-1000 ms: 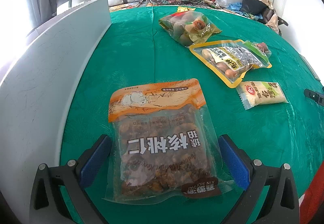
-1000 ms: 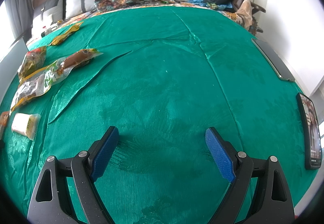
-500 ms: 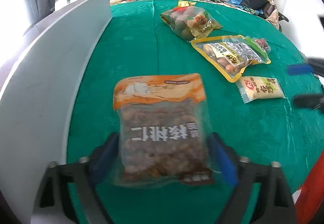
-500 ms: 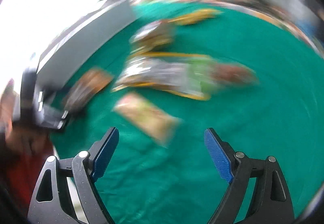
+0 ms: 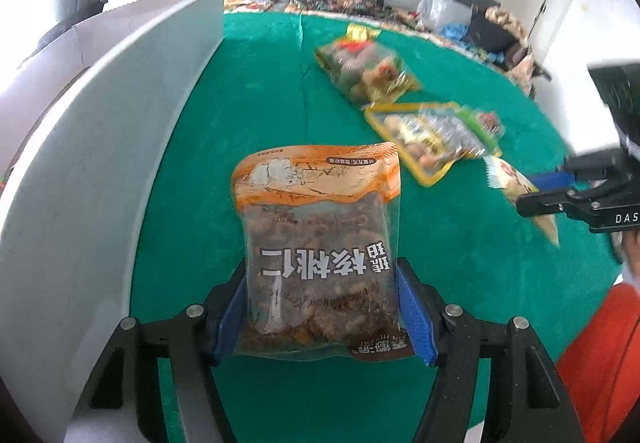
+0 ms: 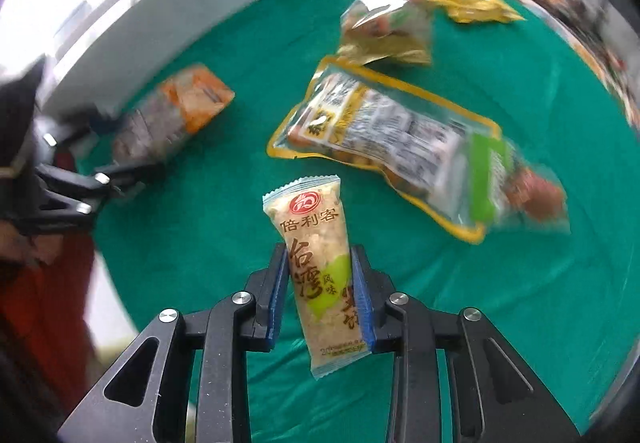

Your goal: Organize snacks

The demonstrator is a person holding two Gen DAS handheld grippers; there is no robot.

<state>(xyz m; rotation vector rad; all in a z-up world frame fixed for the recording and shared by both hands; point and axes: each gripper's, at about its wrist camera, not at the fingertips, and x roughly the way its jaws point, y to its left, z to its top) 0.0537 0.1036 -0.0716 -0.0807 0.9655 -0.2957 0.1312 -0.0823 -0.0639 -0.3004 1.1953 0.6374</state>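
At the far left, a white box (image 5: 100, 147) is running along the edge of the green cloth (image 5: 260, 115), its wall standing upright just beside the snacks.

Next to it, the left gripper (image 5: 324, 315) is clamping a walnut bag (image 5: 320, 243) by its lower end, blue pads pressing on both side edges, the orange top pointing away from the person. The bag is looking lifted off the cloth, though I cannot be sure it is fully clear. It is looking plump and fairly heavy for a soft pouch; the clear film is probably slippery, so gripping across the filled part rather than the thin seal seems the safer hold. The pieces inside may crumble if squeezed hard.

Further right and farther away, a clear bag of mixed snacks (image 5: 366, 73) is lying on the cloth, with a small yellow wrapper (image 6: 478, 9) beyond it. Nearer, a yellow-edged pouch (image 5: 432, 137) is lying flat, well apart from the box.

At the right, the right gripper (image 6: 322, 303) is pinching a rice bar (image 6: 320, 267) around its middle, holding it upright above the cloth. It is looking light and stiffish but likely brittle, so a gentle hold on the flat sides should do.
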